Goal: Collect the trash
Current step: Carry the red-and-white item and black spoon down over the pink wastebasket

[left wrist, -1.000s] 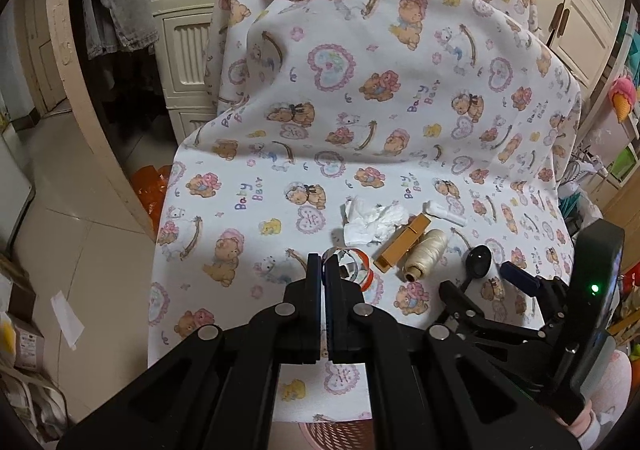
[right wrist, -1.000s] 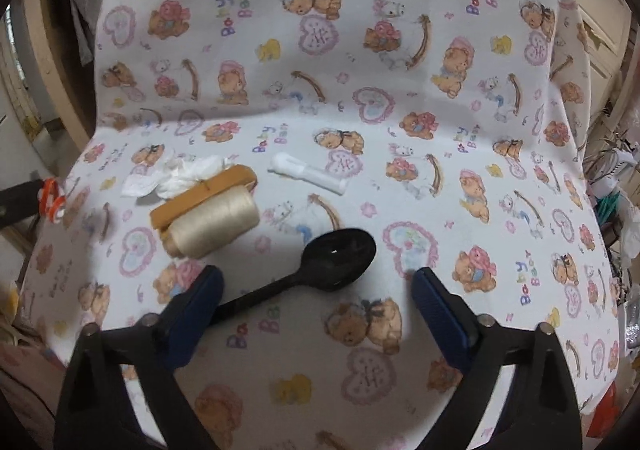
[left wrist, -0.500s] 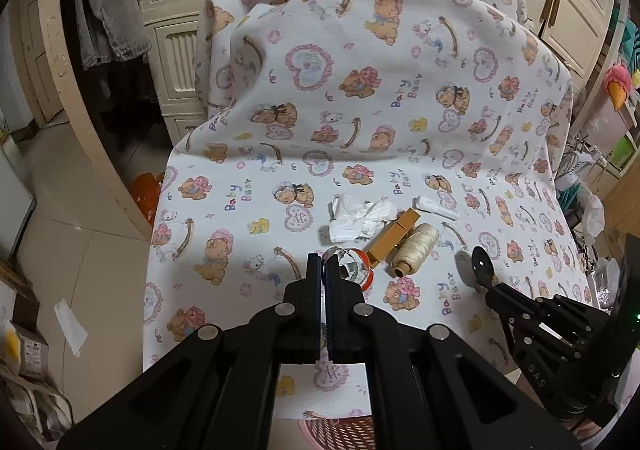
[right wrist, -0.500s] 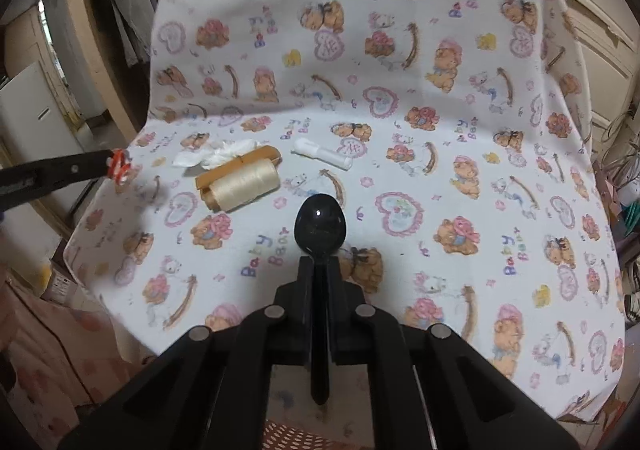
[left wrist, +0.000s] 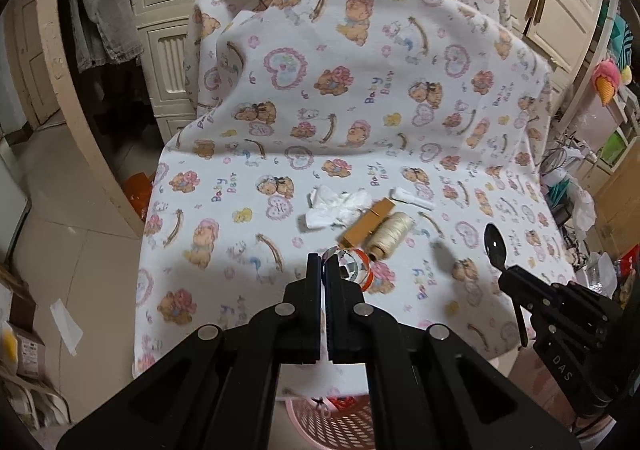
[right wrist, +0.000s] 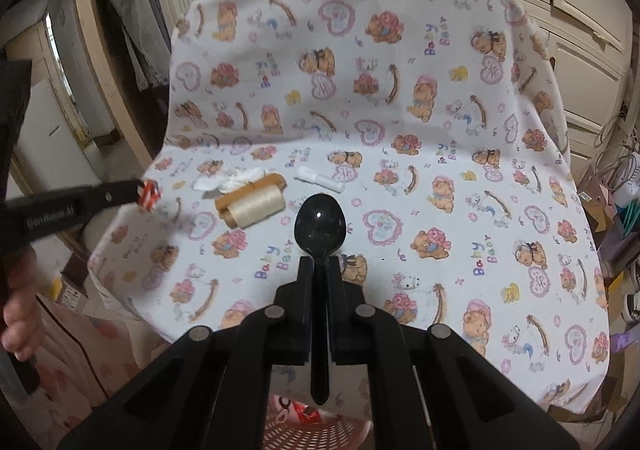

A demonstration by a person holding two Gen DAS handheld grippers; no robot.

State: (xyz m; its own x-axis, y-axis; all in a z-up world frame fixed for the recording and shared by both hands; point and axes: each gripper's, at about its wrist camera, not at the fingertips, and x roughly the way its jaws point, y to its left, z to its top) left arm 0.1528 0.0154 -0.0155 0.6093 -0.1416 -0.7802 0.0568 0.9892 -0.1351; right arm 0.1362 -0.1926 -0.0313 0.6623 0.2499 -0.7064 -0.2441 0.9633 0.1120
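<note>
The right gripper point(right wrist: 320, 270) has its fingers pressed together on the handle of a black plastic spoon point(right wrist: 319, 224), held above the bear-print cloth point(right wrist: 420, 178). The spoon's long axis runs straight along the fingers: its bowl points forward and away from the gripper, toward the draped backrest, while the tip of its handle hangs back below the jaws, over a pink basket point(right wrist: 344, 432) at the cloth's near edge. In the left wrist view the same spoon point(left wrist: 495, 243) stands nearly upright, bowl uppermost, in the right gripper point(left wrist: 507, 275). The left gripper point(left wrist: 322, 264) has its fingers closed narrowly on a crumpled clear wrapper with red-orange trim point(left wrist: 352, 264), lifted over the cloth's left part. Lying on the cloth between the two grippers are a crumpled white tissue point(left wrist: 336, 206), a brown wooden block point(left wrist: 366, 225) touching a cream thread spool point(left wrist: 390, 236), and just beyond them a small white plastic stick point(left wrist: 412, 199).
</note>
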